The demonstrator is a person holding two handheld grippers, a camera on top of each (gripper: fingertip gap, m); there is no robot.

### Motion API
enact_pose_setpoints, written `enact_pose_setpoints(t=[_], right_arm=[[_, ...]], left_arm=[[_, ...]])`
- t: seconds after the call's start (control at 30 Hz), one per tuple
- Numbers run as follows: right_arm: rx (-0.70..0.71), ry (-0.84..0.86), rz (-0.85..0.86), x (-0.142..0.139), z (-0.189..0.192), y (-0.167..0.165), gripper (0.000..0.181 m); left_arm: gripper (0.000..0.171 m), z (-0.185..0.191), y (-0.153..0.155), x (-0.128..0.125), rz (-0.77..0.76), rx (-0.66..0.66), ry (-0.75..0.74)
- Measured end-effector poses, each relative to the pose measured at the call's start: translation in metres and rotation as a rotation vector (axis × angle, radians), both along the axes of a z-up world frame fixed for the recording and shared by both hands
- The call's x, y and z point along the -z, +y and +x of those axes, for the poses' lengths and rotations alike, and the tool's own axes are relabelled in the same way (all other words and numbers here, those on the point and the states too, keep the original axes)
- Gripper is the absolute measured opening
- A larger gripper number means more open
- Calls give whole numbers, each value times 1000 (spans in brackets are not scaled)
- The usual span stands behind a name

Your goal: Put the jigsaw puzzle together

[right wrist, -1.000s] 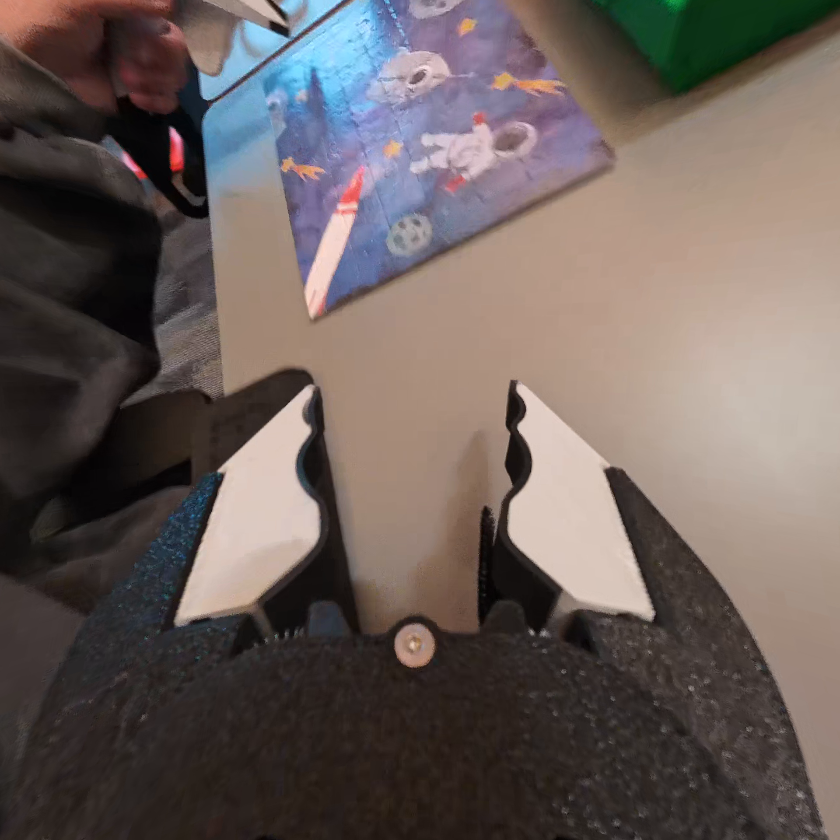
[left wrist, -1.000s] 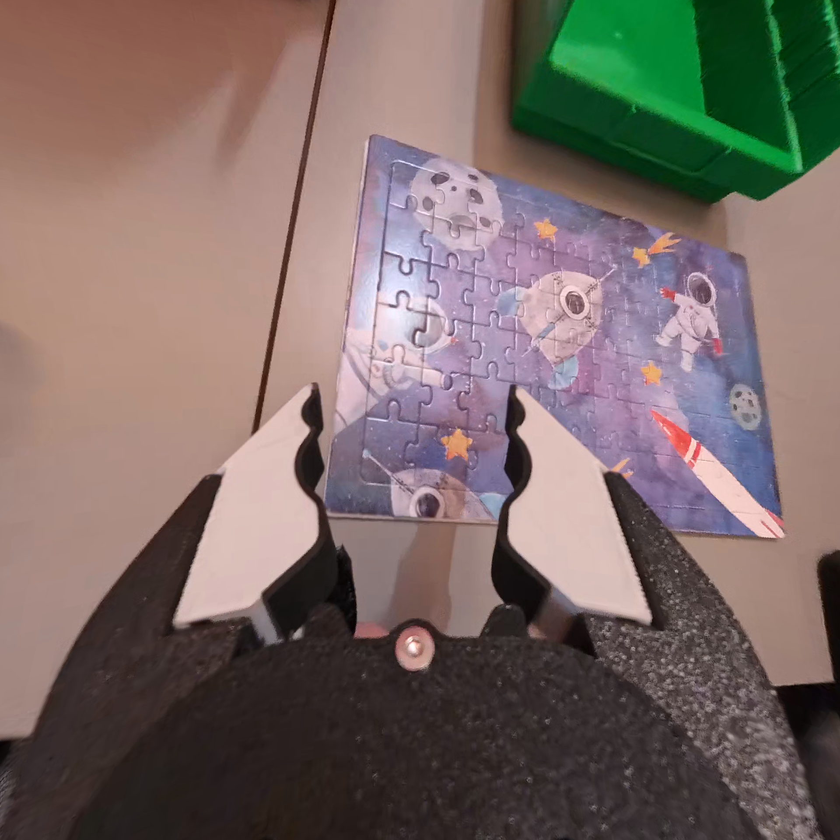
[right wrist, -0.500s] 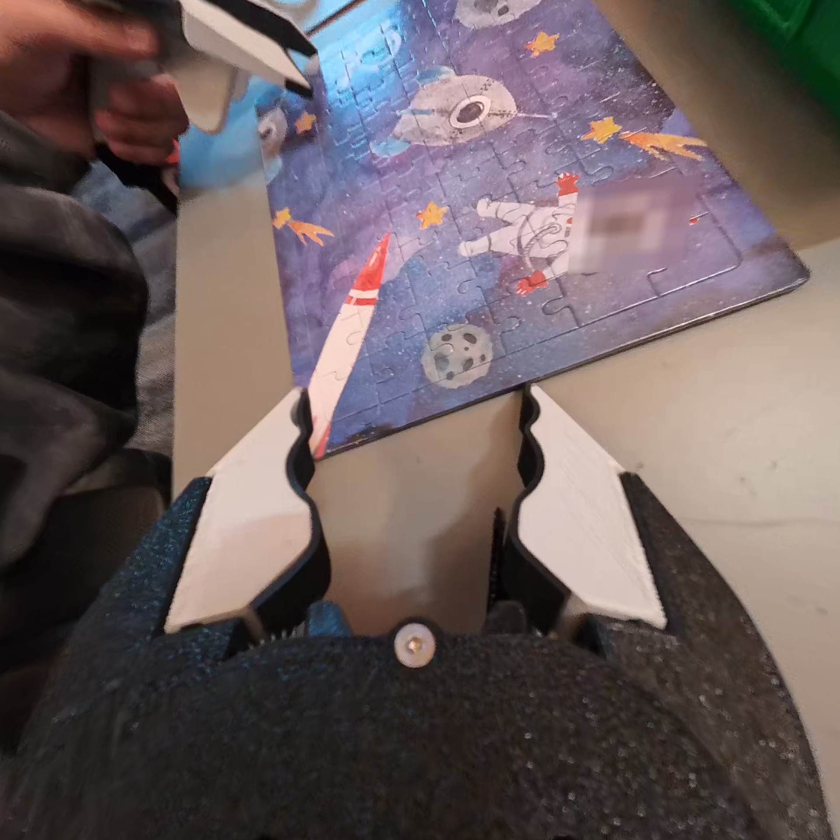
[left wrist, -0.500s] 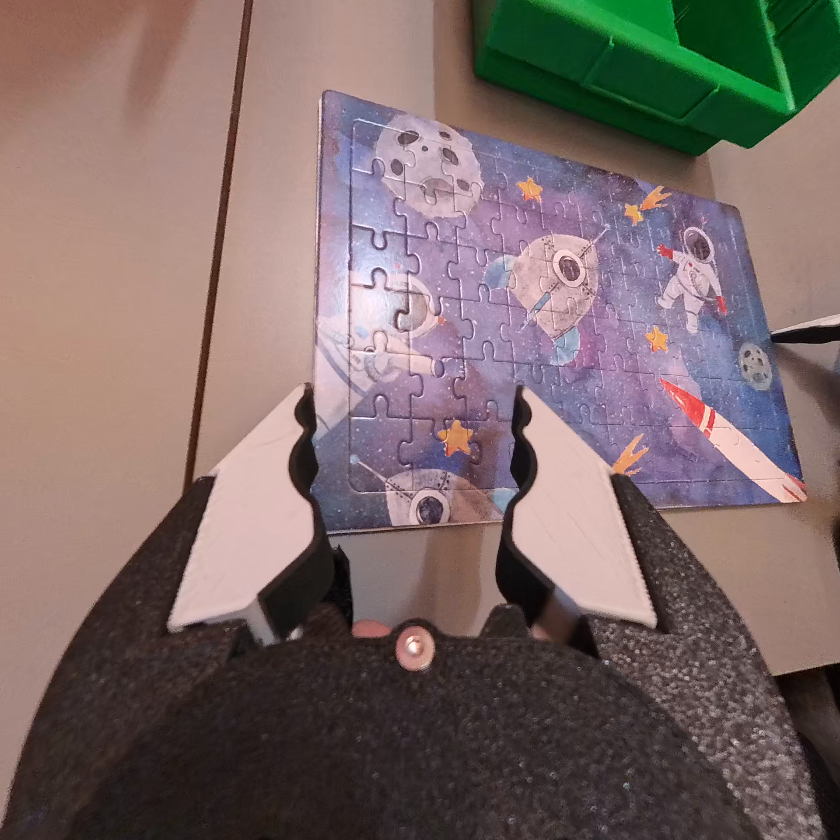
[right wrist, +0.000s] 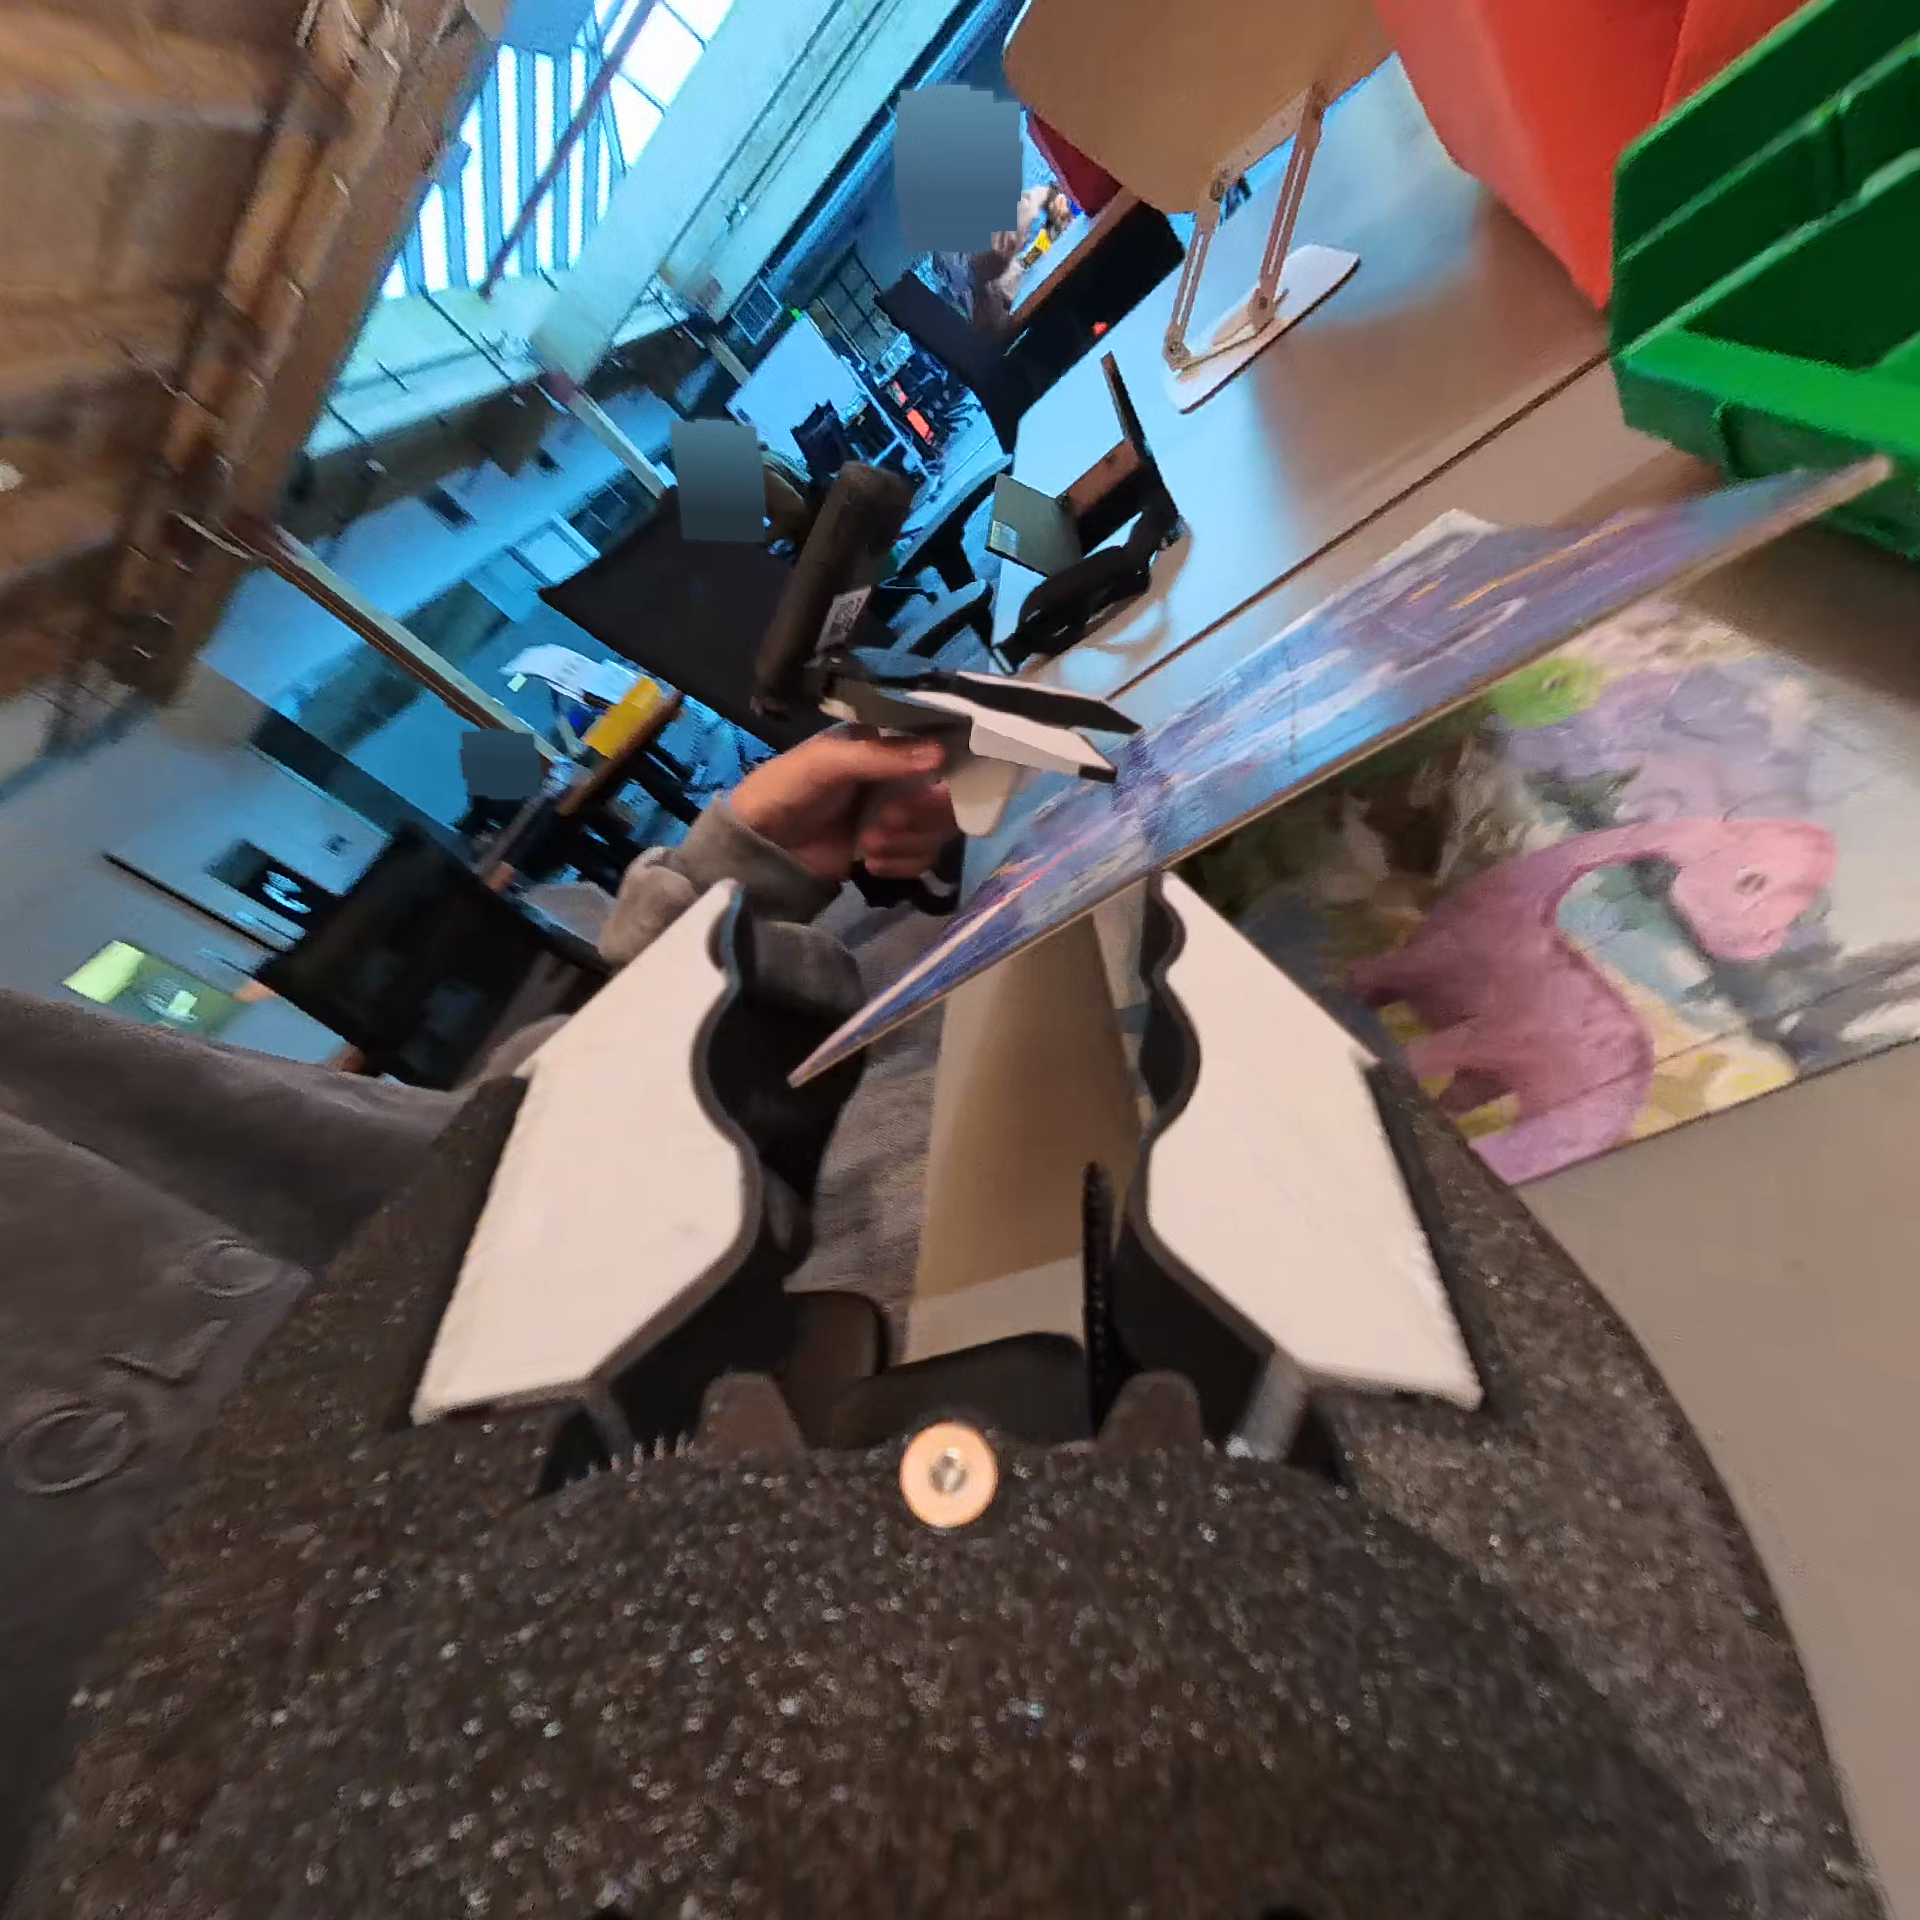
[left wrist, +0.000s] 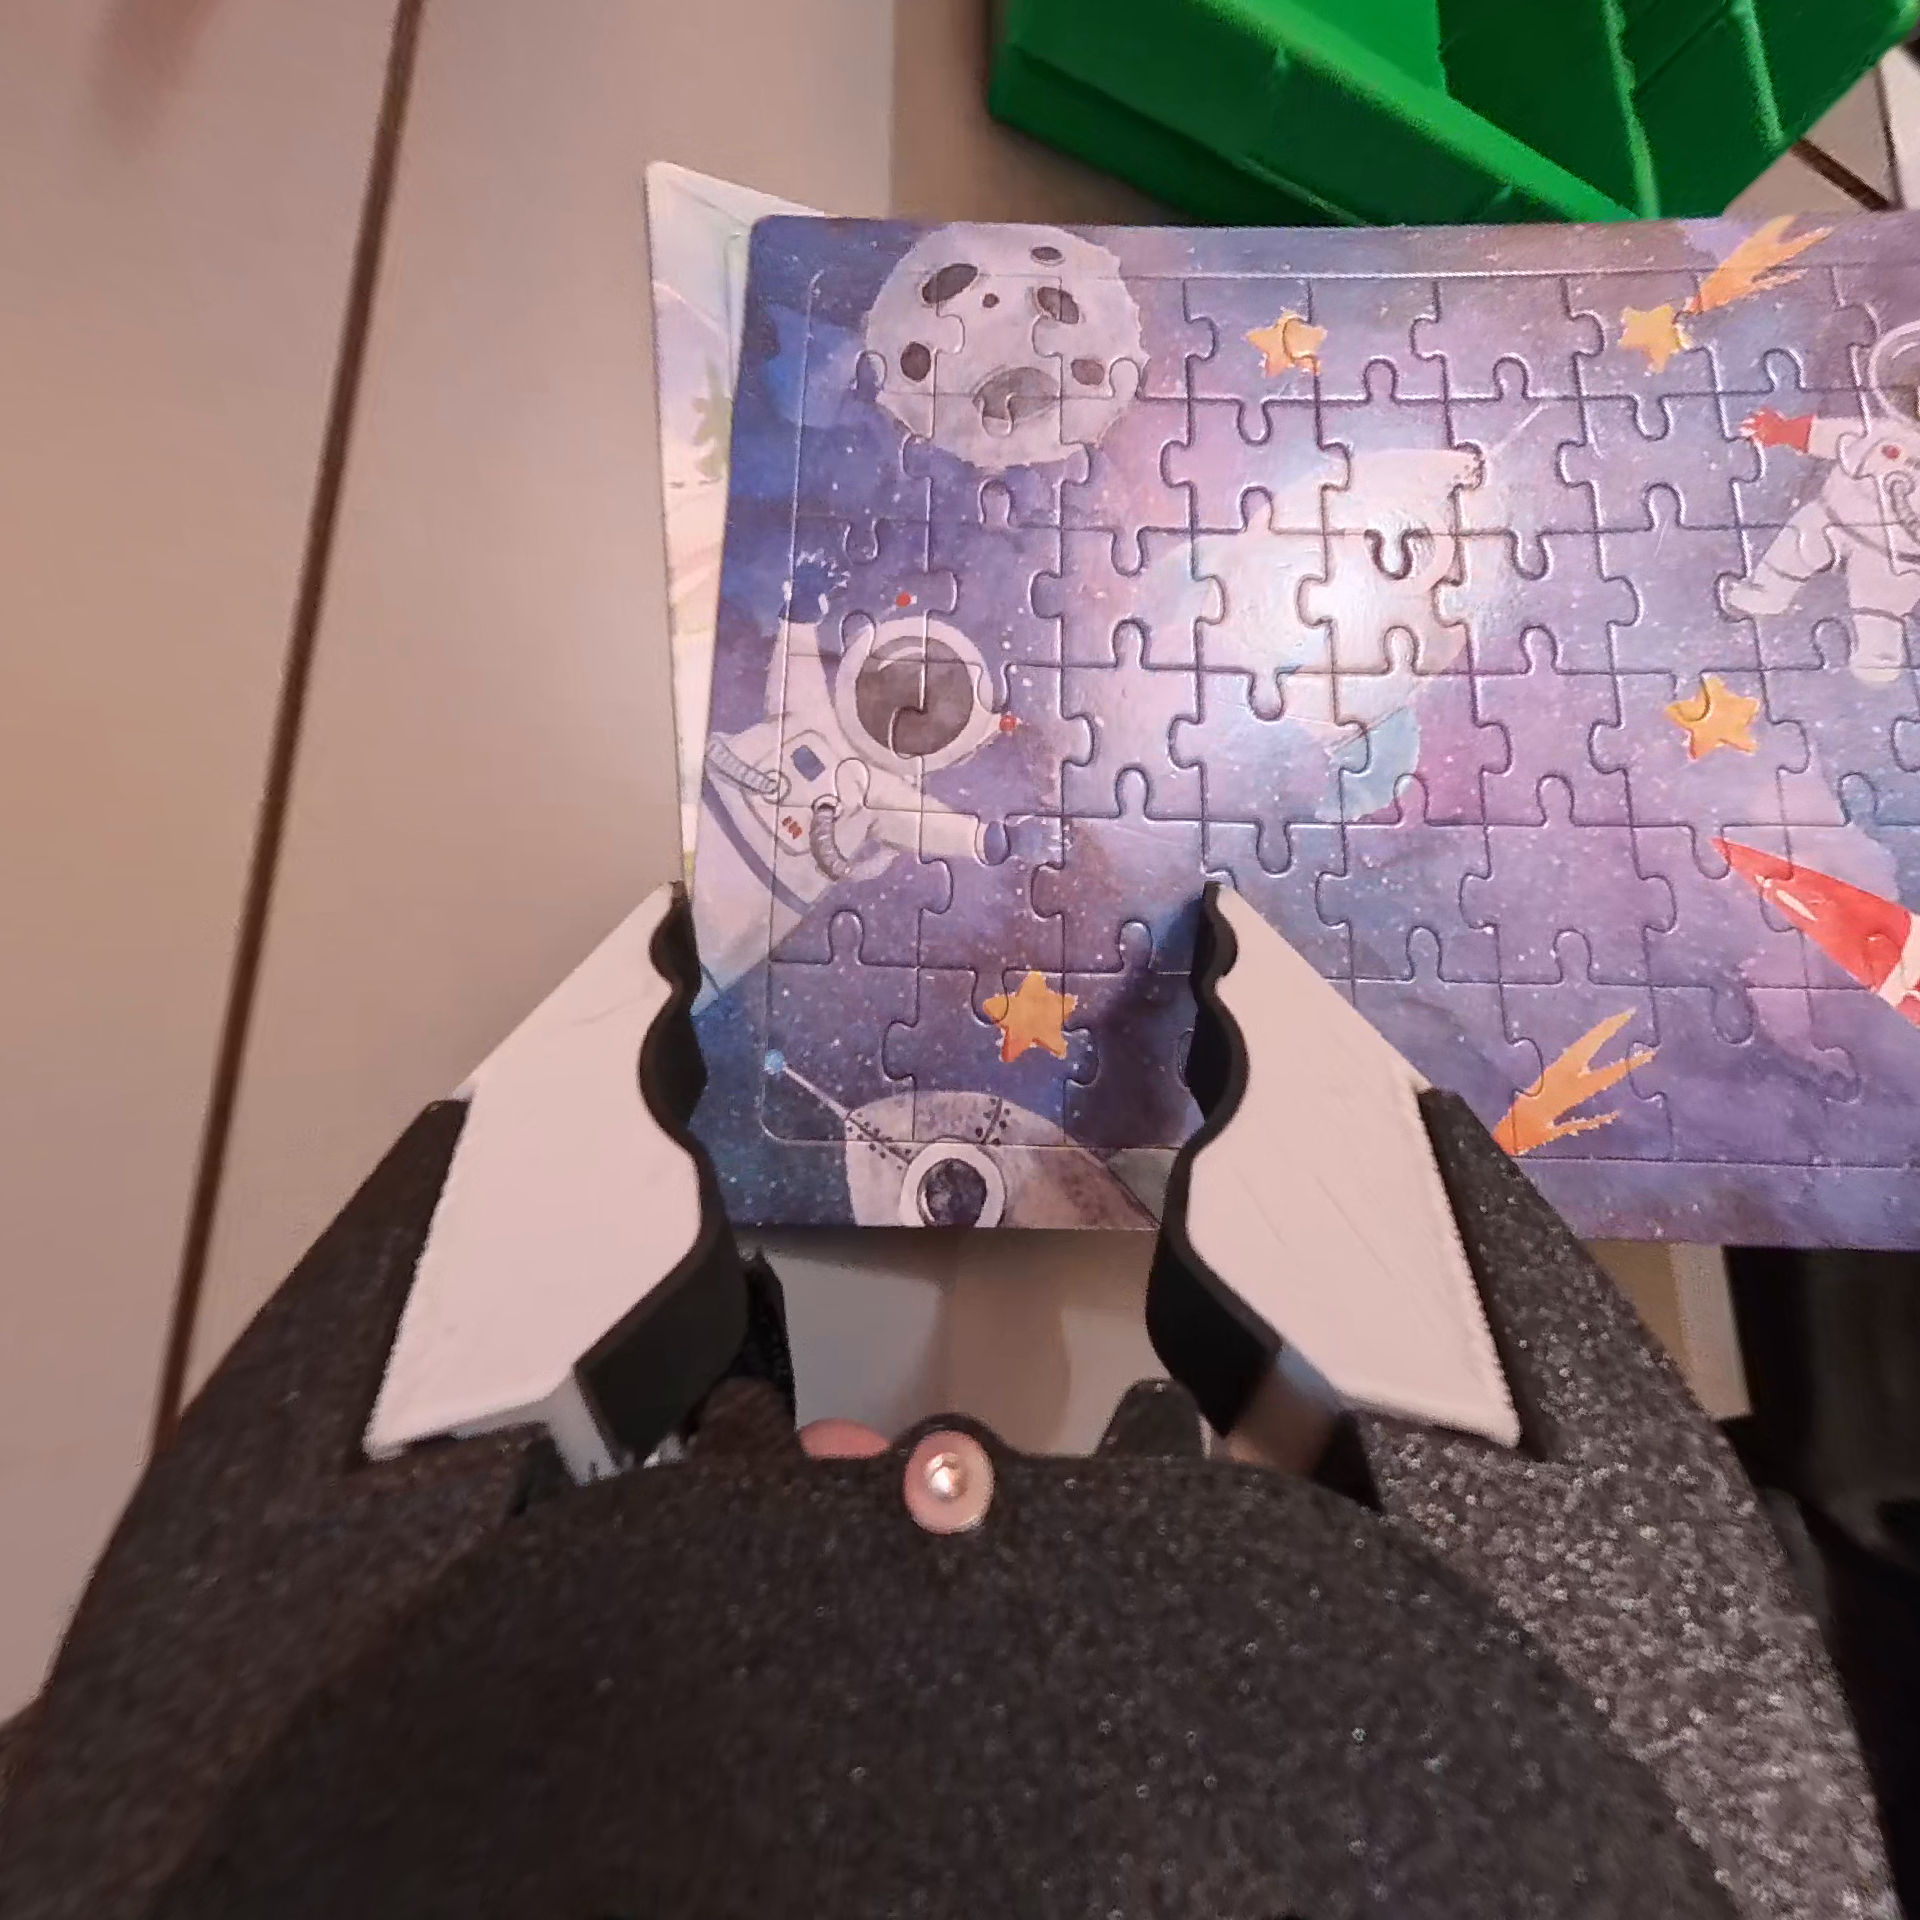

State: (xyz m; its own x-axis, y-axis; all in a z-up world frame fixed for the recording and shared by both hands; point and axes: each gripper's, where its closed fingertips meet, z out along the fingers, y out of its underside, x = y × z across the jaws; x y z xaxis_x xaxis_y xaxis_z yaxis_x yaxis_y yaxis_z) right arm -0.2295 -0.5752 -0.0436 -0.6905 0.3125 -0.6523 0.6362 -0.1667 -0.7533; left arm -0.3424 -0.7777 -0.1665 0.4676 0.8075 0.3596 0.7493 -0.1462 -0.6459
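The space jigsaw puzzle is an assembled purple board with astronauts, planets and a rocket. In the right wrist view the space puzzle is tilted, its near edge raised off the table. A second puzzle with a purple dinosaur lies flat beneath it and shows as a pale strip in the left wrist view. My left gripper is open over the board's near left corner; it also shows in the right wrist view, held by a hand. My right gripper is open, with the board's near corner between its fingers.
A green bin stands just behind the puzzles, also visible in the right wrist view. A red object and a wooden stand are farther back. A table seam runs on the left. A grey sleeve is at the table edge.
The space puzzle board has come up off the table at an angle, uncovering the dinosaur puzzle. My right gripper has dropped low to the board's edge. My left gripper has moved closer over its corner.
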Motion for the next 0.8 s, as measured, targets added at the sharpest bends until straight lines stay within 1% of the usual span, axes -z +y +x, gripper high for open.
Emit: enact_pose_setpoints(t=[0.07, 0.13, 0.17, 0.27, 0.3, 0.37, 0.4, 0.43, 0.47, 0.5, 0.53, 0.57, 0.6, 0.63, 0.67, 0.7, 0.73, 0.8], right_arm=[[13, -130, -19, 10, 2, 12, 65], [25, -257, -82, 22, 4, 23, 72], [26, -313, -122, 28, 4, 28, 71], [-21, -566, -337, 39, 4, 33, 59], [-42, -632, -435, 37, 2, 33, 60], [-53, -708, -571, 37, -5, 33, 46], [-70, -727, -672, 29, -9, 33, 44], [-122, -746, -763, 20, -8, 31, 39], [-180, -751, -789, 14, -4, 24, 41], [-220, -747, -708, 19, 2, 10, 52], [-218, -710, -579, 28, 6, -2, 60], [-182, -655, -453, 38, 6, -10, 66], [-147, -606, -367, 42, 3, -13, 64], [-115, -554, -314, 42, -1, -10, 49], [-87, -494, -265, 41, -4, -5, 24], [-61, -453, -230, 38, -8, 1, 17], [-38, -425, -180, 37, -11, 7, 15], [-18, -344, -76, 30, -13, 20, 13]], left_arm=[[95, 9, 6, 0, 0, 5, 2], [96, 18, 10, 1, -14, 7, 11], [97, 21, 12, 2, -26, 4, 21], [105, 29, 12, 5, -71, -21, 46], [107, 30, 10, 6, -82, -34, 50], [105, 31, 6, 6, -74, -58, 59], [104, 31, 5, 5, -58, -65, 61], [104, 31, 5, 4, -33, -71, 61], [104, 32, 7, 2, -3, -72, 56], [102, 34, 9, 0, 26, -68, 51], [96, 36, 10, 0, 30, -62, 53], [94, 38, 10, 1, 18, -58, 61], [95, 39, 10, 2, 9, -57, 71], [94, 40, 11, 1, 13, -54, 75], [94, 42, 12, 1, 30, -50, 72], [92, 45, 13, -1, 51, -45, 69], [88, 46, 13, -3, 64, -46, 76], [86, 45, 8, -11, 81, -60, 114]])
